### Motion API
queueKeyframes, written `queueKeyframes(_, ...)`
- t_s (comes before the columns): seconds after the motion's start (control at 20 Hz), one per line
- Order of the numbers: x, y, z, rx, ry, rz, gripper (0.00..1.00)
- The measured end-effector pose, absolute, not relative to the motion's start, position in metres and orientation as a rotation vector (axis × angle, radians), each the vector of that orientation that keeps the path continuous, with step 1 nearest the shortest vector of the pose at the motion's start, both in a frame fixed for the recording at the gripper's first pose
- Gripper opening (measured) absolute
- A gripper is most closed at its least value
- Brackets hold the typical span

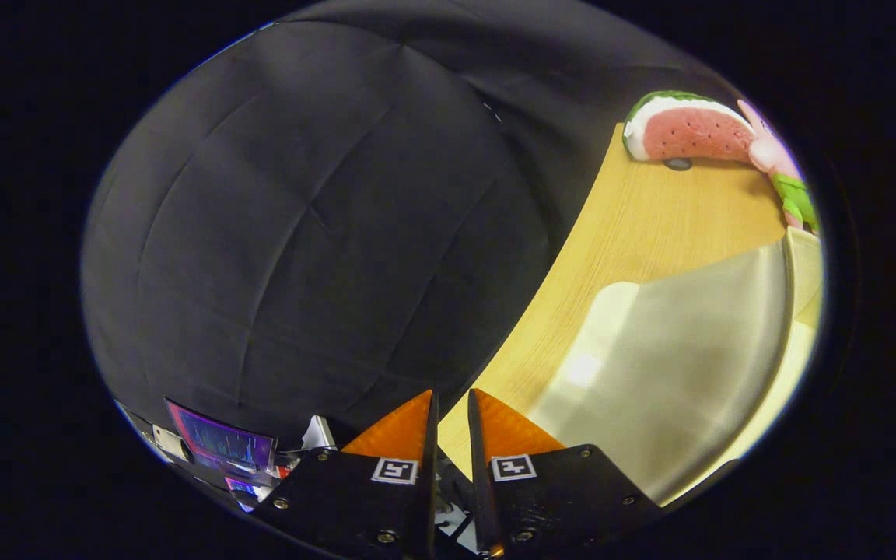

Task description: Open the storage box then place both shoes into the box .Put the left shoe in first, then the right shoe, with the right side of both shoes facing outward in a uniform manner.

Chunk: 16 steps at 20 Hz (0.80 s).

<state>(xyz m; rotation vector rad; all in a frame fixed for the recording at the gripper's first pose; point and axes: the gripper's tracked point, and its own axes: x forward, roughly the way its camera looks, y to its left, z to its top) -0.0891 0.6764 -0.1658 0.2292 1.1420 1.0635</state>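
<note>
Gripper (pixel 452 408) sits low in the gripper view, its two fingers nearly together — only a thin slit between the tips, nothing held in it. Each finger base carries a small square marker tag. The view is tilted hard, so the wooden table (pixel 650 225) runs up at a slant beyond and to the side of the fingers. On that table, just past the right-hand finger, lies the storage box (pixel 673 365): a pale, translucent, whitish box with rounded corners, its broad smooth face turned toward the camera with a bright glare spot on it. Cannot tell whether the lid is open or closed from this angle, and the inside is not readable. No contact between fingers and box — the tips point past its near corner. Farther along the table, well apart from the box, a plush watermelon slice (pixel 689 132) rests at the table's far edge, touching or just beside a pink plush toy (pixel 778 167) with a green part lower down. Most of the scene beyond the fingers is the dark, creased booth cloth (pixel 316 218). Near the left finger base, a lit screen (pixel 218 443) and some small clutter, too small to make out.
</note>
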Motion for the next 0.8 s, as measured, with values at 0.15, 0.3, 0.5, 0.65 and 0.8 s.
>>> queueKeyframes(0.15,-0.082,0.649,-0.143,0.211,1.059,1.065,0.20)
queueKeyframes(0.3,-0.067,0.601,-0.119,0.165,0.940,1.031,0.20)
queueKeyframes(0.5,-0.050,0.528,-0.088,0.113,0.792,0.969,0.20)
queueKeyframes(0.65,-0.039,0.478,-0.076,0.087,0.708,0.912,0.20)
queueKeyframes(0.8,-0.028,0.430,-0.070,0.068,0.658,0.855,0.20)
